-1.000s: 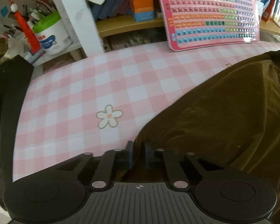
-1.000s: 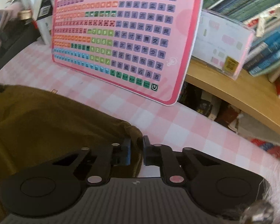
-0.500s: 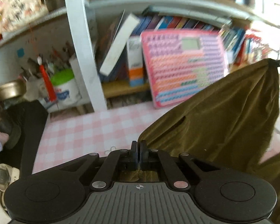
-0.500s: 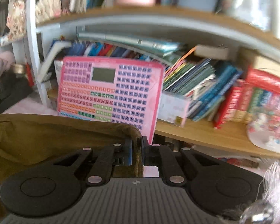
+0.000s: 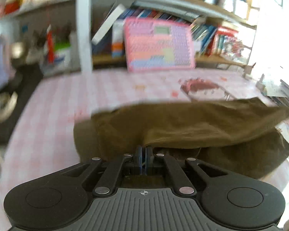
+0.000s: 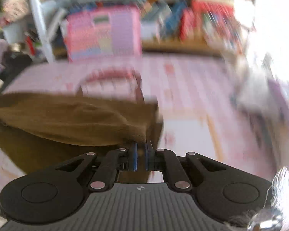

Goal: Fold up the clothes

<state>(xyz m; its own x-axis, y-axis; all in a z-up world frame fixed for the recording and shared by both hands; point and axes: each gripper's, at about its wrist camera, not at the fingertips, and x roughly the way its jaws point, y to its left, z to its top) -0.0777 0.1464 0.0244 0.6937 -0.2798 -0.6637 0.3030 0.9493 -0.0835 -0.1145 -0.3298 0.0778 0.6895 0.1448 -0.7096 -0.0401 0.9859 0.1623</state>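
Left gripper [image 5: 144, 151] and right gripper [image 6: 141, 148] each pinching the olive garment [image 5: 183, 123], pink keyboard toy [image 5: 158, 44] beyond it, checked tablecloth [image 5: 67, 96] beneath, both views blurred

Left black two-finger gripper [image 5: 144, 154], blue pads pressed together on a fold of olive-brown cloth [image 5: 183, 123]; right black two-finger gripper [image 6: 141, 150], pads slightly apart, pinching the same cloth's edge.

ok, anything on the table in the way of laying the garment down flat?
Possibly. Both grippers, left and right, pinch the garment. Beyond it on the table lies a blurred reddish item; whether it sits in the landing spot is unclear.
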